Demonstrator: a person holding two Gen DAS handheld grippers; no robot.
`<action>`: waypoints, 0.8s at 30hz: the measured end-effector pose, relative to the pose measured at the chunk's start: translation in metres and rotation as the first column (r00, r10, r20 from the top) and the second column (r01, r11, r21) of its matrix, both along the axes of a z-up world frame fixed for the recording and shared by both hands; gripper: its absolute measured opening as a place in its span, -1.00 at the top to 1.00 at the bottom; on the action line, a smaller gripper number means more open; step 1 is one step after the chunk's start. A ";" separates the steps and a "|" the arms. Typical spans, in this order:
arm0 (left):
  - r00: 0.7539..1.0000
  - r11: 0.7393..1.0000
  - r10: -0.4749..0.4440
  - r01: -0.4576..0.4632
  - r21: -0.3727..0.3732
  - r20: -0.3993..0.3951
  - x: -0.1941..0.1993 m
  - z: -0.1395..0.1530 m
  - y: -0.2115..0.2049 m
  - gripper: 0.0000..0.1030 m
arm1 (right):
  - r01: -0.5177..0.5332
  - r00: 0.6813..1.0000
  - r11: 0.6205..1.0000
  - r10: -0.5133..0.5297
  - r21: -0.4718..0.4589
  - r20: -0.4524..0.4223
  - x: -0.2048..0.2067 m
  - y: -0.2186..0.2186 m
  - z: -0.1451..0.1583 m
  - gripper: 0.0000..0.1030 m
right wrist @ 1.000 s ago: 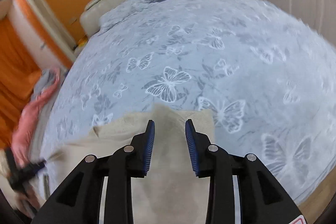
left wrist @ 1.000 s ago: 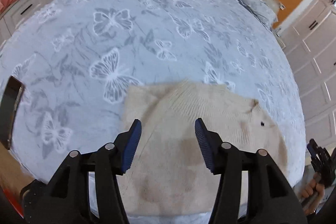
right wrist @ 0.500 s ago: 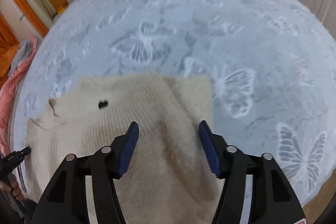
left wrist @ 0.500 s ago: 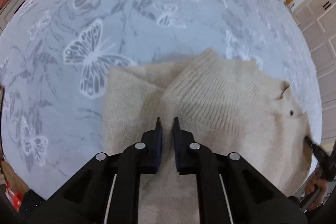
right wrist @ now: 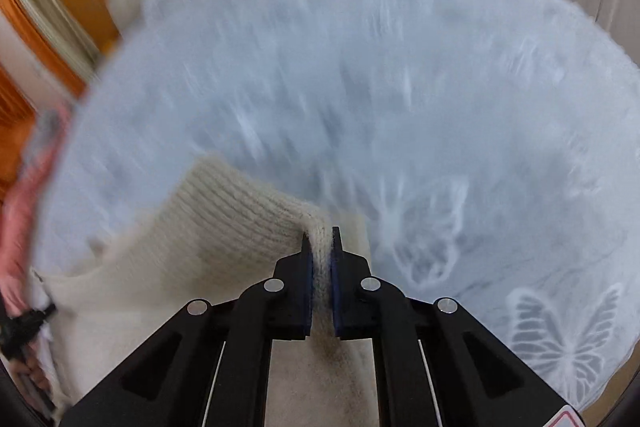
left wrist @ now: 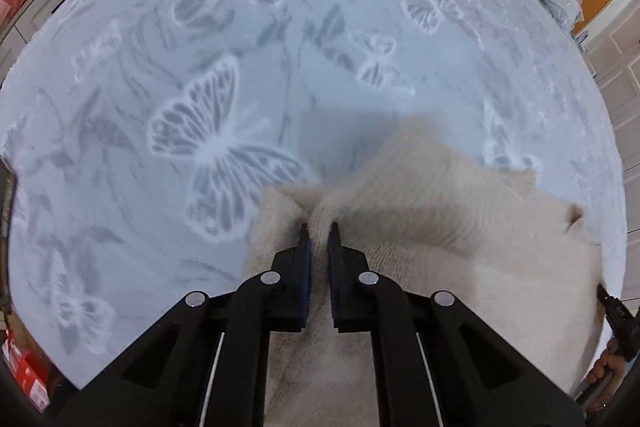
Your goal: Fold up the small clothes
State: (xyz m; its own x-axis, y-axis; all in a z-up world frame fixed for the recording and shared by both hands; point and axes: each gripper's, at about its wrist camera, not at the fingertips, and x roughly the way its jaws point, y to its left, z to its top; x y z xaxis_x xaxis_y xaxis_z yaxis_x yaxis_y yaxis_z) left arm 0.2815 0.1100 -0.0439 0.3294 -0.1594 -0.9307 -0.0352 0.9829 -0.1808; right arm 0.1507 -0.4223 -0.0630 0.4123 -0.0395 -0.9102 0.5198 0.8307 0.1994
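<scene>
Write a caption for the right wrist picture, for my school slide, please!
The right gripper pinches a ribbed edge of the cream sweater above the butterfly-print bedspread.

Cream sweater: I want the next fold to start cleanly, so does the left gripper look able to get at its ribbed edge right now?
Probably yes. The left gripper is already shut on a ridge of the cream sweater, with nothing between them. The right gripper pinches its ribbed edge too.

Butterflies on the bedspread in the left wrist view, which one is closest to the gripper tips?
The large butterfly just left of the left gripper, beside the cream sweater. The other butterflies are smaller and farther off.
</scene>
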 end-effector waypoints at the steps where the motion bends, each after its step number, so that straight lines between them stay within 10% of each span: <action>1: 1.000 1.000 0.008 -0.008 -0.012 0.018 -0.003 0.005 0.000 0.76 | 0.007 1.000 1.000 -0.007 0.003 0.005 0.001 0.001 0.000 0.85; 6: 0.997 0.998 0.006 -0.001 -0.065 0.077 -0.046 0.048 0.011 0.44 | 0.059 0.991 0.998 -0.056 -0.025 0.121 -0.039 0.021 0.054 0.68; 11: 0.991 0.987 -0.109 0.117 -0.107 0.080 -0.128 0.066 -0.030 0.41 | -0.244 0.961 0.969 0.248 -0.047 0.123 -0.077 0.140 0.073 0.68; 17: 0.977 0.979 -0.204 0.203 -0.023 -0.059 -0.160 0.008 -0.087 0.39 | -0.473 0.880 0.876 0.466 0.094 0.086 -0.069 0.271 0.026 0.80; 20: 0.985 0.986 -0.165 0.165 0.013 -0.053 -0.157 0.009 -0.047 0.52 | -0.404 0.915 0.914 0.404 0.037 0.016 -0.079 0.234 0.020 1.00; 24: 0.990 0.993 -0.114 0.111 -0.043 -0.087 -0.156 0.002 0.003 0.76 | -0.066 0.993 0.998 0.063 -0.020 -0.104 -0.144 0.098 0.010 1.00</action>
